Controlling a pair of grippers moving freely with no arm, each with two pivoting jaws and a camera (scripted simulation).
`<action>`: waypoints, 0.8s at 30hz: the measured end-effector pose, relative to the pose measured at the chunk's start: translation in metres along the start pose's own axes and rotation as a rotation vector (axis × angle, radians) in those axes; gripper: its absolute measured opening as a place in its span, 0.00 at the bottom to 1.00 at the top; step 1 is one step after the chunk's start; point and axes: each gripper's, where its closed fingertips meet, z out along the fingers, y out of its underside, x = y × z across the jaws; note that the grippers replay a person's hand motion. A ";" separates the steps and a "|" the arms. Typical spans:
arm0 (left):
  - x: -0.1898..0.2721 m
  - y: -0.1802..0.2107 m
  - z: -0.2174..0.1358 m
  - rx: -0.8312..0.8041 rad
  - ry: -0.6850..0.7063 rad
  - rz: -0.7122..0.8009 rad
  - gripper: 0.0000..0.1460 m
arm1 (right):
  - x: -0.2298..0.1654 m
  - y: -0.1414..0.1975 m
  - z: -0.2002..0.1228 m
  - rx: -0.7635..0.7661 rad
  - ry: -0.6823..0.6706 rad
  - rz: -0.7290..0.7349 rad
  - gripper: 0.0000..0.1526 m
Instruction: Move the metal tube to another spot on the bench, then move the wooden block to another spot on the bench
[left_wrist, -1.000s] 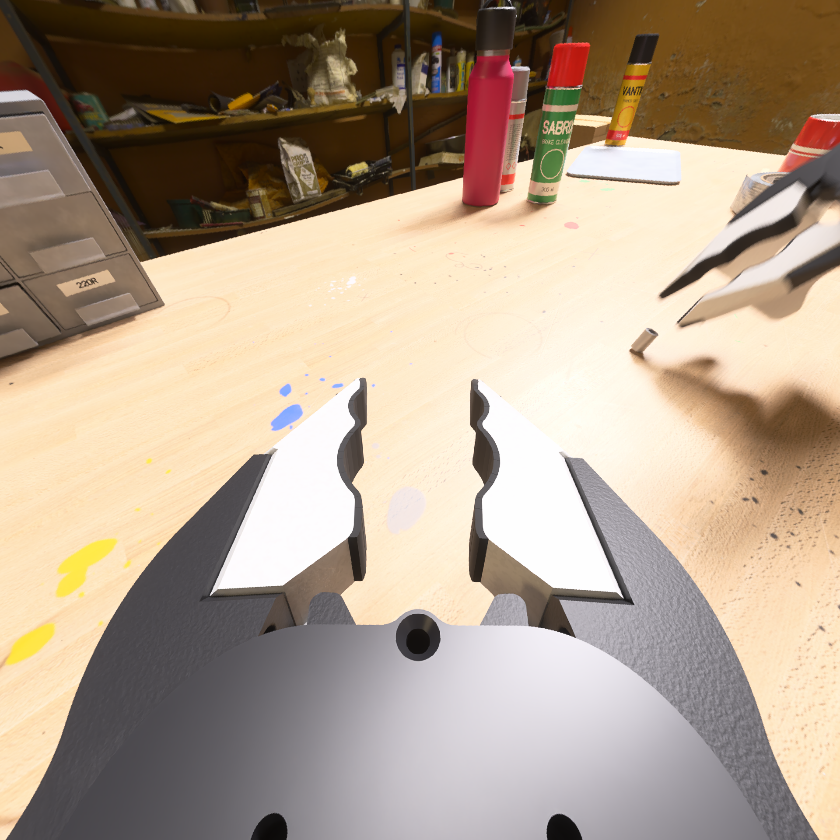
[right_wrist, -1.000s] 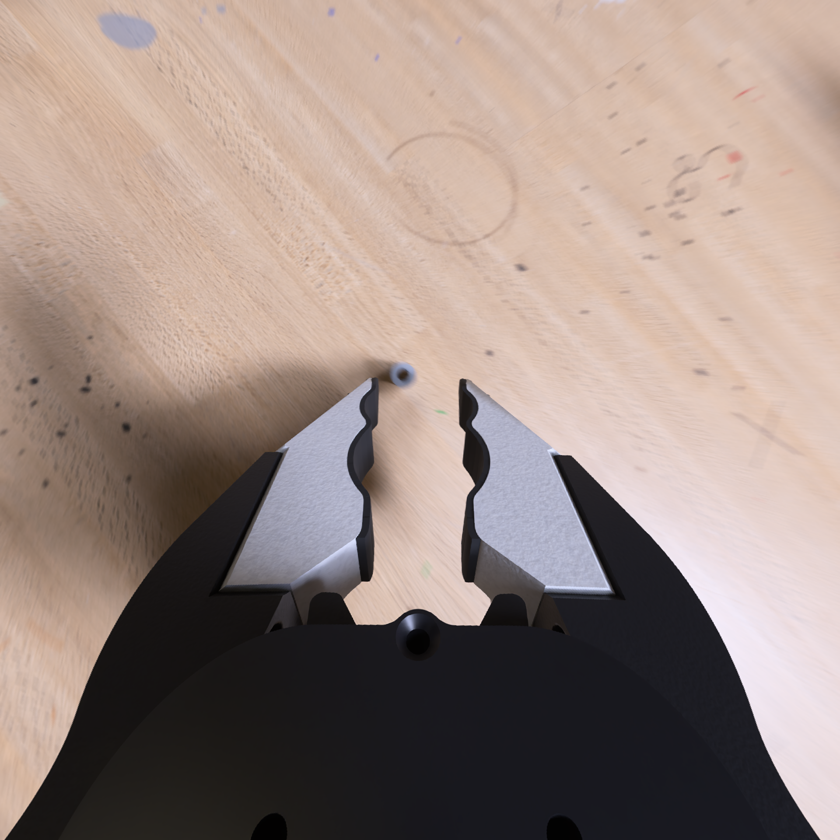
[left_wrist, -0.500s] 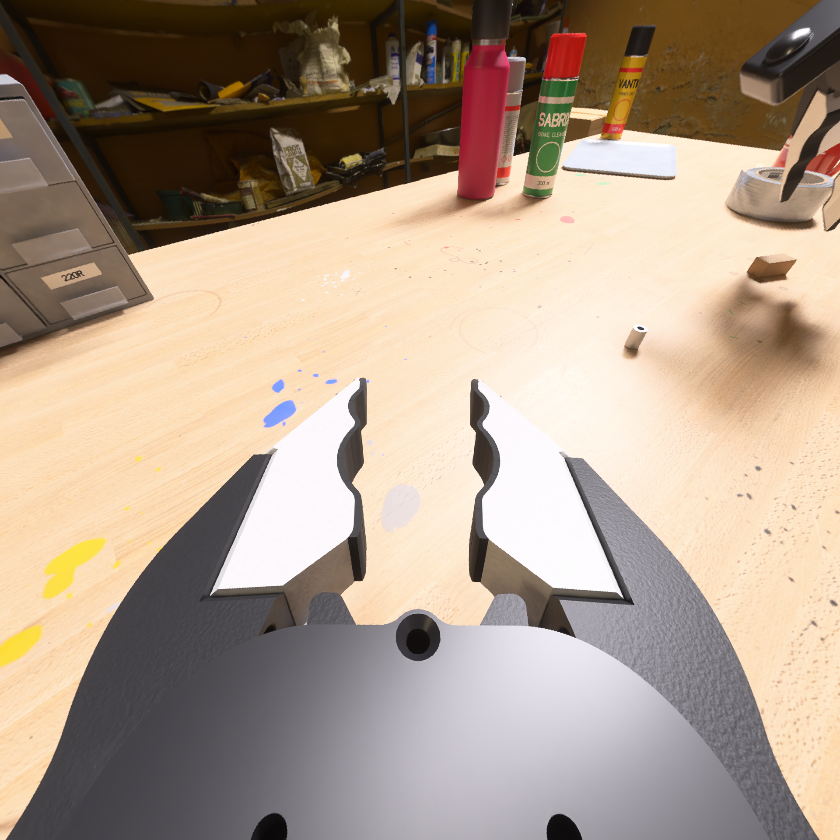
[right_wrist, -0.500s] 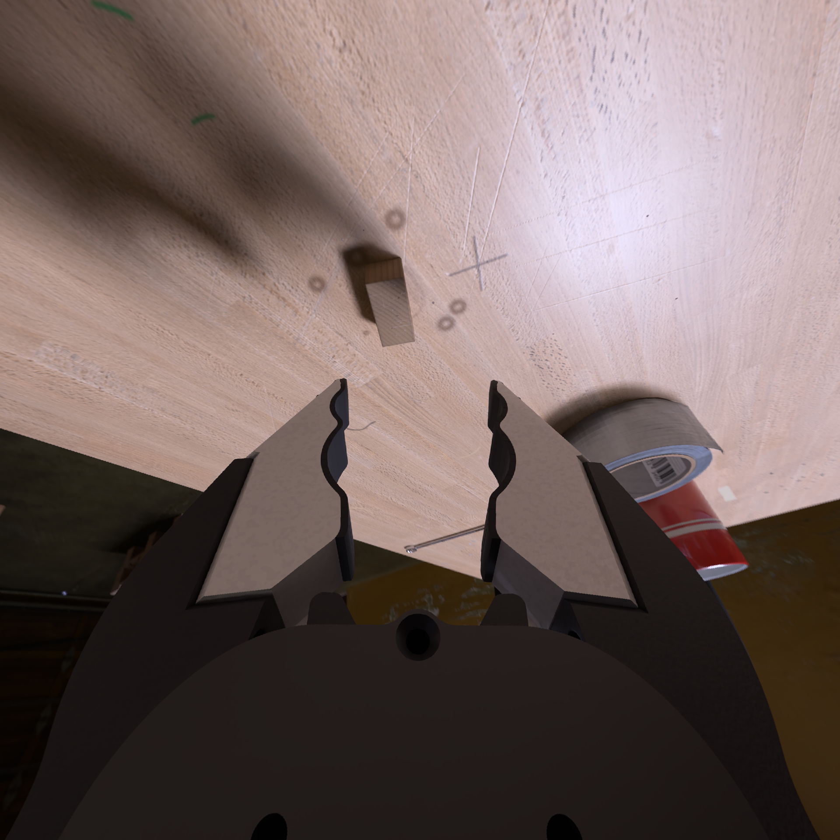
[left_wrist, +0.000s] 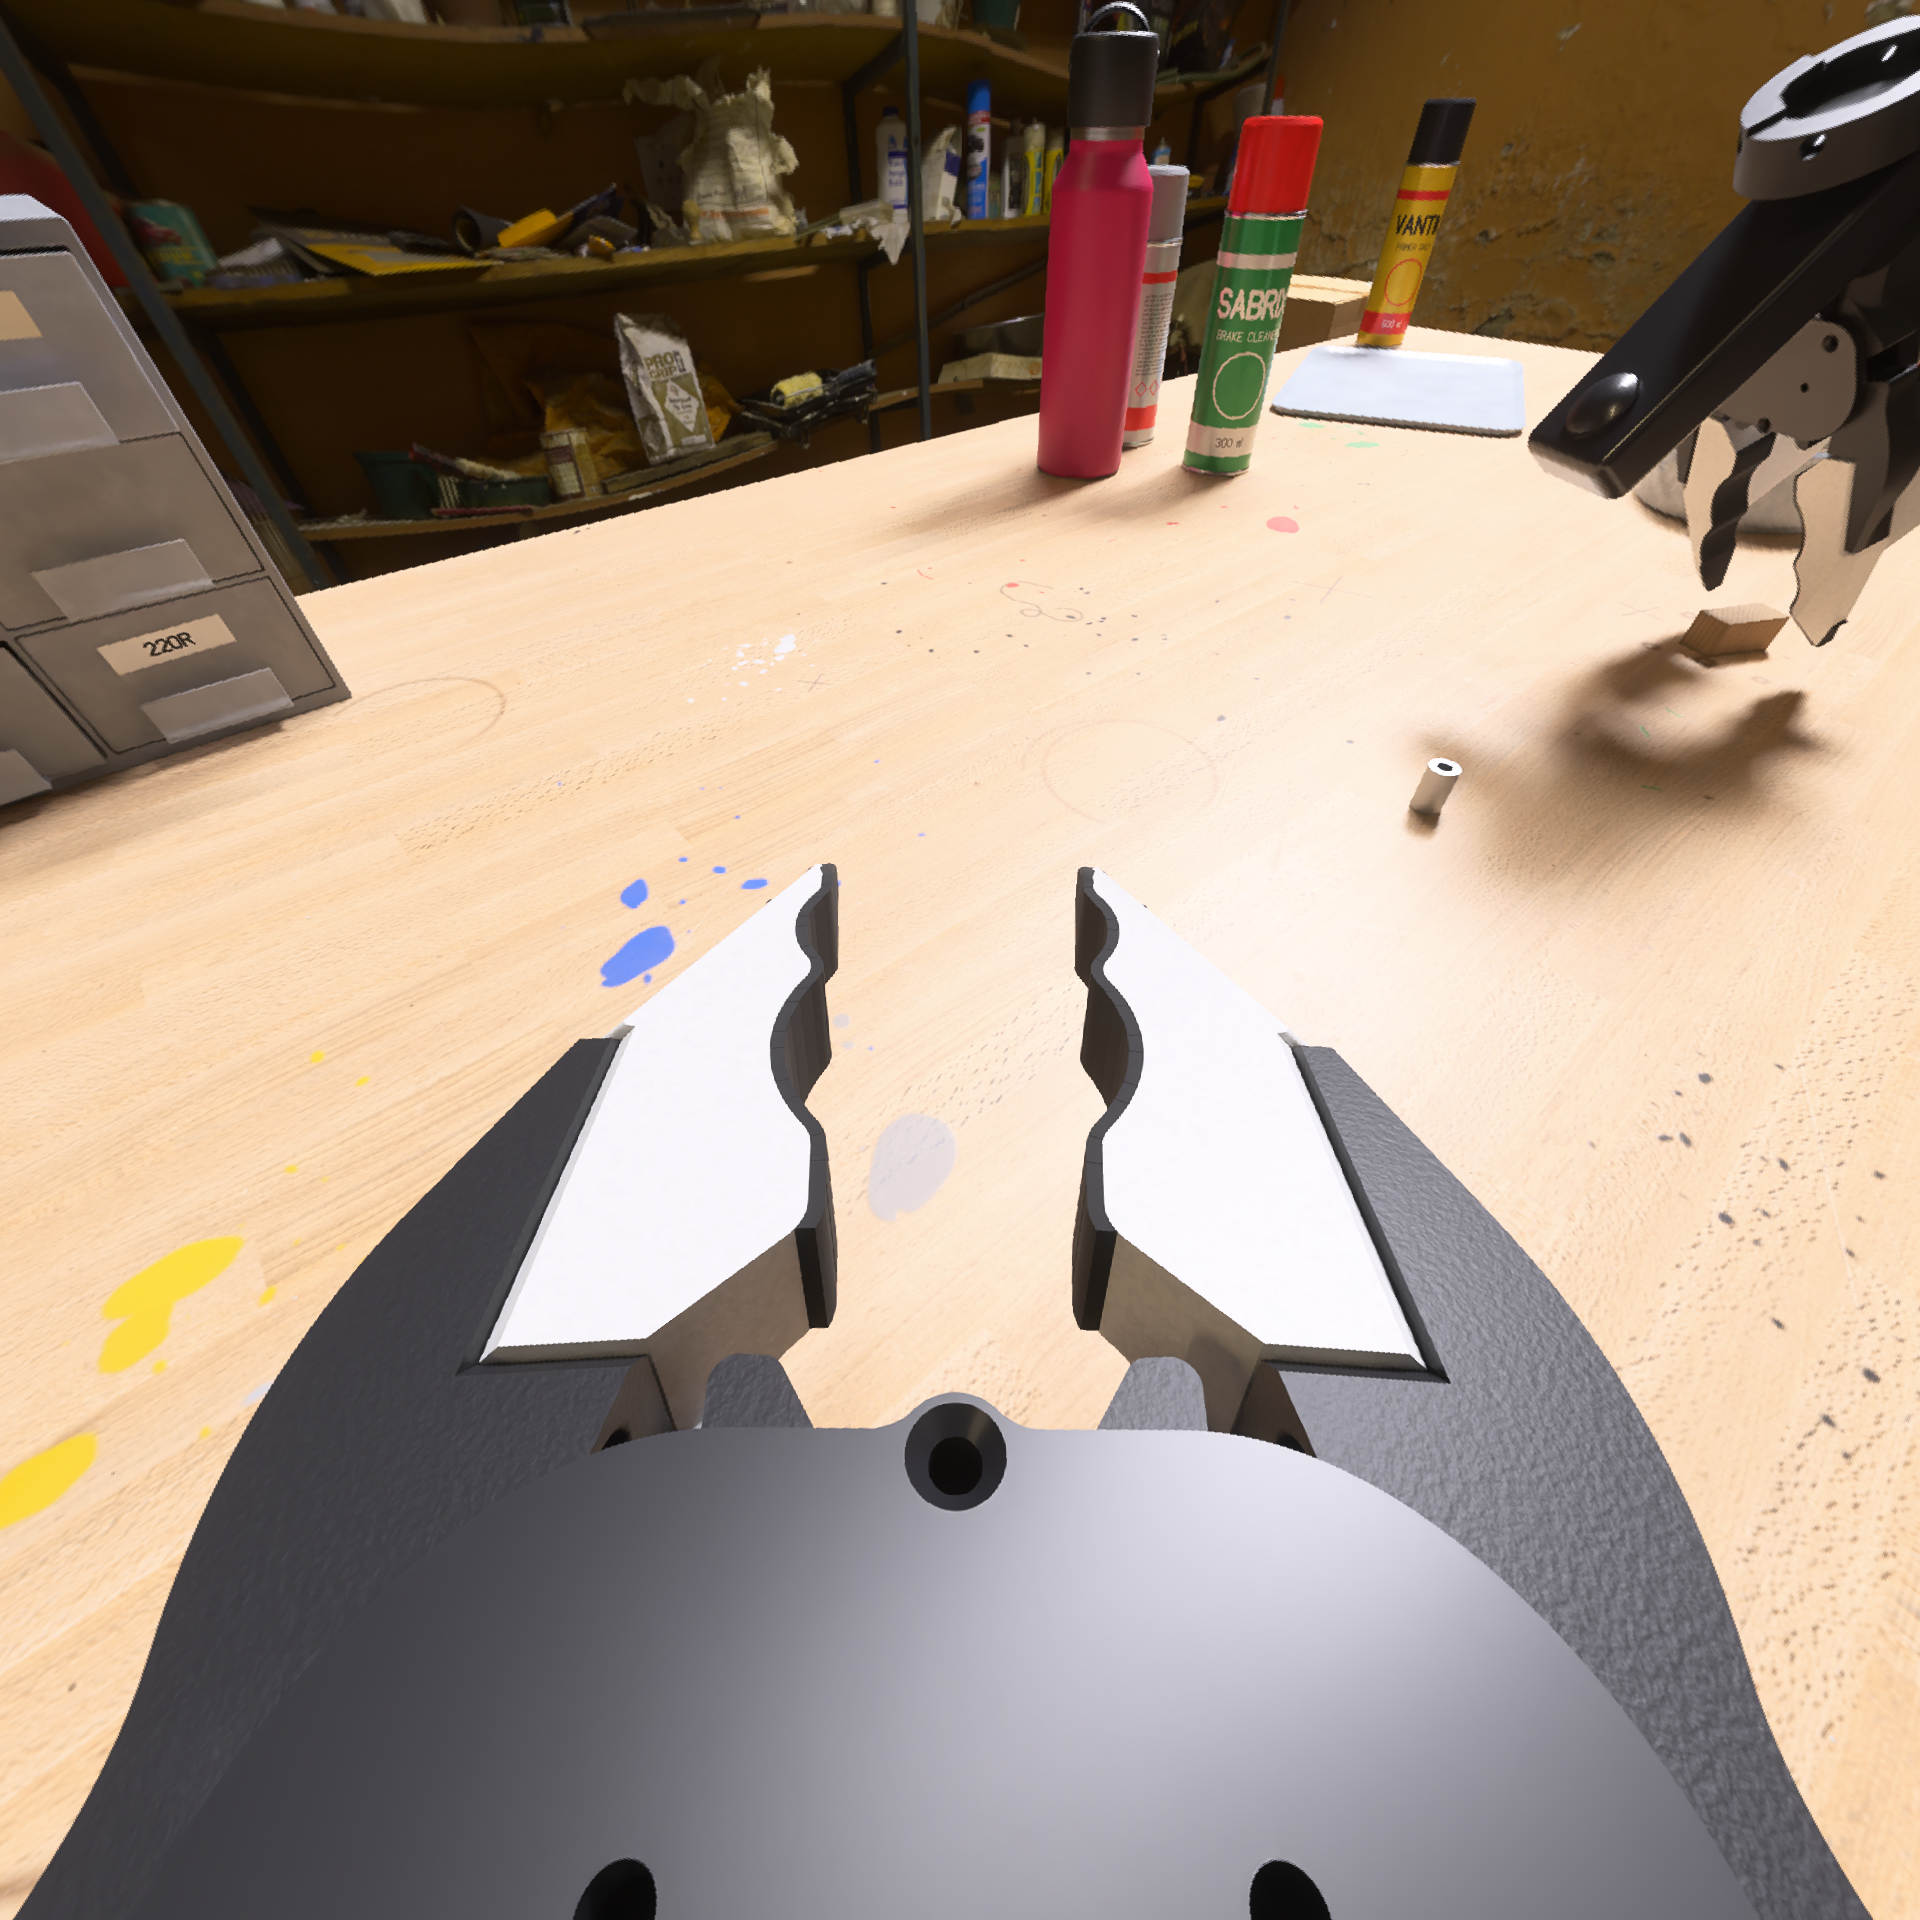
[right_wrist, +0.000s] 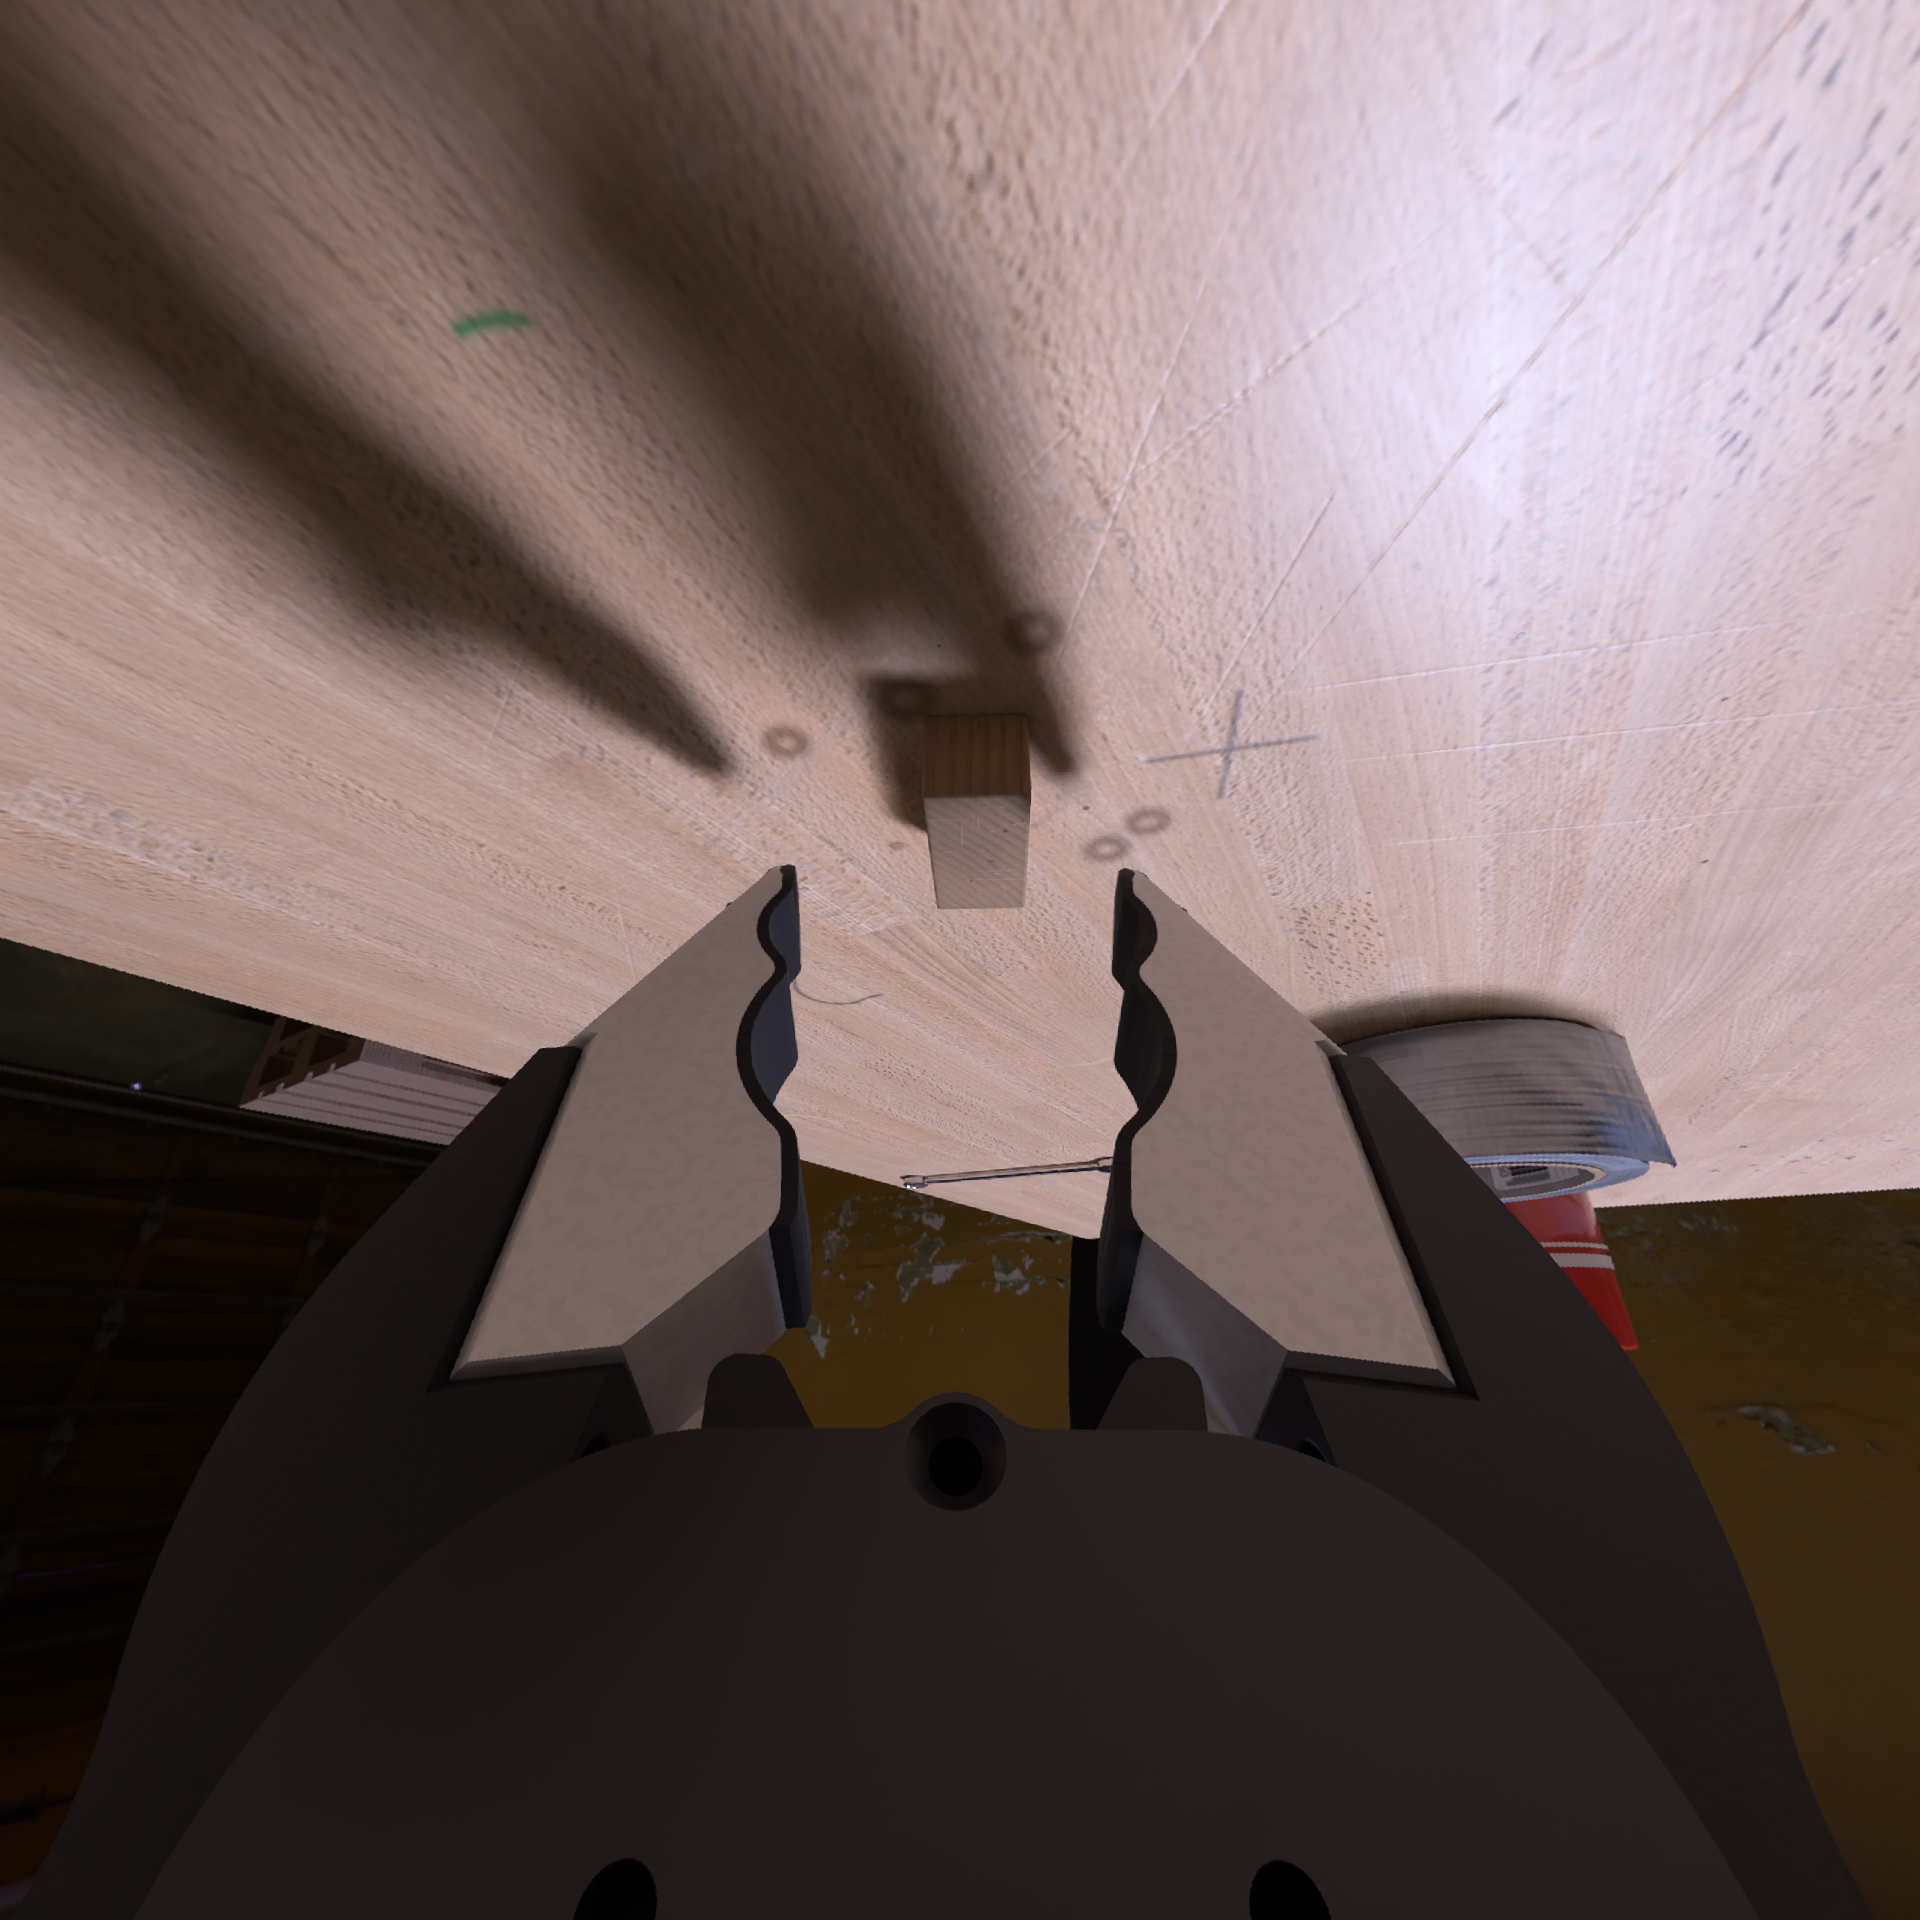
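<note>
Two spread fingers (right_wrist: 1143, 935) flanking wooden block (right_wrist: 977, 810)

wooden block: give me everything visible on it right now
The wooden block is a small rectangular piece of pale wood with a darker, grained end face. It lies flat on the bench, partly in shadow. The right hand-held gripper hangs open just over it, fingertips to either side, with no visible contact. In the left wrist view the block sits beyond the metal tube, apart from it.

Lettered spray cans (left_wrist: 1242, 312), labelled drawer (left_wrist: 171, 649)
</note>
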 end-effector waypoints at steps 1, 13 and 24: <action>0.000 0.000 0.000 -0.001 0.000 0.001 0.31 | 0.001 0.000 0.002 -0.009 0.002 -0.002 0.38; -0.002 0.001 0.000 -0.002 -0.007 0.001 0.31 | 0.006 0.005 0.008 -0.072 0.026 -0.049 0.12; -0.003 0.000 -0.001 0.002 -0.014 0.004 0.31 | 0.022 -0.032 -0.140 0.574 0.238 0.076 0.12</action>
